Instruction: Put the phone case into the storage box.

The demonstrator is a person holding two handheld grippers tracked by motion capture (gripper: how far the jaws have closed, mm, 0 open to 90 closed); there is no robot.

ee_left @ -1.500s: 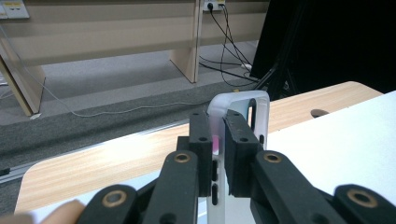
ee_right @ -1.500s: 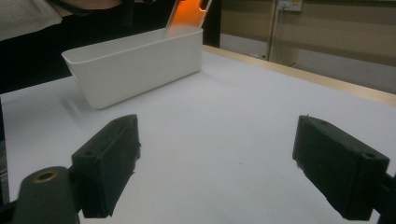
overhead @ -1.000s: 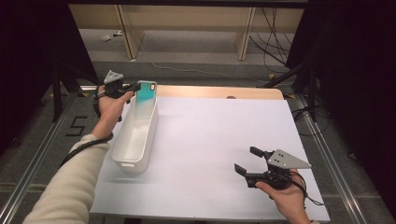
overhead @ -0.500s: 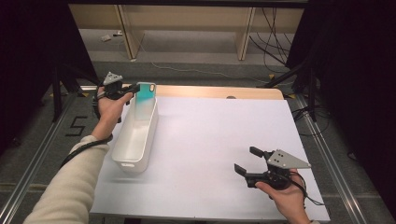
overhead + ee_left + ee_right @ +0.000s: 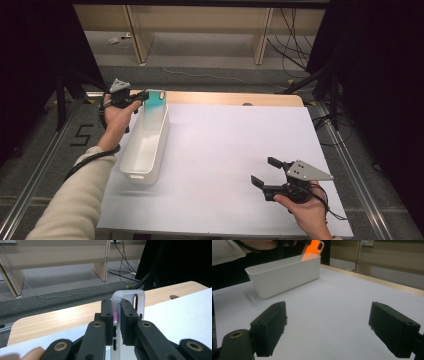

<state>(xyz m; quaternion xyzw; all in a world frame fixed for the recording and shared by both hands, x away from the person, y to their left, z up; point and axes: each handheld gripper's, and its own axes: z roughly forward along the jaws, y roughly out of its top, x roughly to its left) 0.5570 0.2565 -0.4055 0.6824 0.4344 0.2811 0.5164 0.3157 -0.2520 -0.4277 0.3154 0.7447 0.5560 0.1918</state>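
Observation:
A translucent phone case, teal from above and orange from the right gripper view, stands tilted at the far end of a long white bin. My left gripper is shut on the case's edge; in the left gripper view the jaws pinch its clear rim. My right gripper rests near the table's front right, open and holding nothing, with its black pads wide apart over the white surface. The bin lies ahead of it.
A white mat covers the wooden table. Beyond the far edge are wooden furniture legs and cables on the floor. Dark curtains flank both sides.

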